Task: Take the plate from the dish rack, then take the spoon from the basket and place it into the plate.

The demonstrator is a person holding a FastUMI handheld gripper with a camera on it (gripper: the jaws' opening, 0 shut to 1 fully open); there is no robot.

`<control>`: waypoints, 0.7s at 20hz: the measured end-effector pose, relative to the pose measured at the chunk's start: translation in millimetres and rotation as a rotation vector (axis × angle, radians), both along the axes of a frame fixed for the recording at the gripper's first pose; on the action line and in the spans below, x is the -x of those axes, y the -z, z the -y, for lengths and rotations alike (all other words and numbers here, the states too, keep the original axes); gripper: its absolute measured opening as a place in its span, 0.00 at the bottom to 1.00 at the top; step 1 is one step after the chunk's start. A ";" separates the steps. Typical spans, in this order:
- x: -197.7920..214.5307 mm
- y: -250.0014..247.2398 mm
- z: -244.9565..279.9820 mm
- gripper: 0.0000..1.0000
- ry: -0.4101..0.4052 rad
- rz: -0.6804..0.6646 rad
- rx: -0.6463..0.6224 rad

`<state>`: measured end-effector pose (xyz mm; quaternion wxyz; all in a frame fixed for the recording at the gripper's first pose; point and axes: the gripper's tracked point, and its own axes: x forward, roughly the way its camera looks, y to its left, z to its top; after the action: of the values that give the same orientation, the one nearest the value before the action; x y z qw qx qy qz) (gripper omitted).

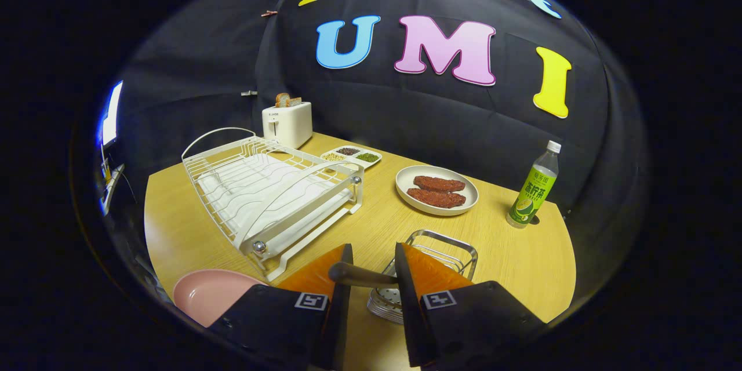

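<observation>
Fingers [371, 269] grip spoon [362, 274] handle

Bright even light, sharp, fisheye-bent edges

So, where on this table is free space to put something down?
Bare wood lies between the steak plate and the bottle, and ahead of the basket toward the bottle. It is crowded near the gripper, shut on the spoon handle, with the dish rack and pink plate close by.
</observation>
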<state>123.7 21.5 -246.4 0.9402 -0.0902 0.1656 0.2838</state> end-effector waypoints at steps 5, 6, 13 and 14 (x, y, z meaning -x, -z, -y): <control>-18.0 -24.7 18.1 0.24 0.096 0.063 0.004; -19.5 -24.3 18.7 0.17 0.101 0.048 0.000; -29.1 -42.1 25.3 0.12 0.122 -0.022 -0.068; -29.9 -51.1 27.0 0.11 0.122 -0.017 -0.080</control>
<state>153.6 -5.6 -195.3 0.9571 -0.0396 0.1671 0.2332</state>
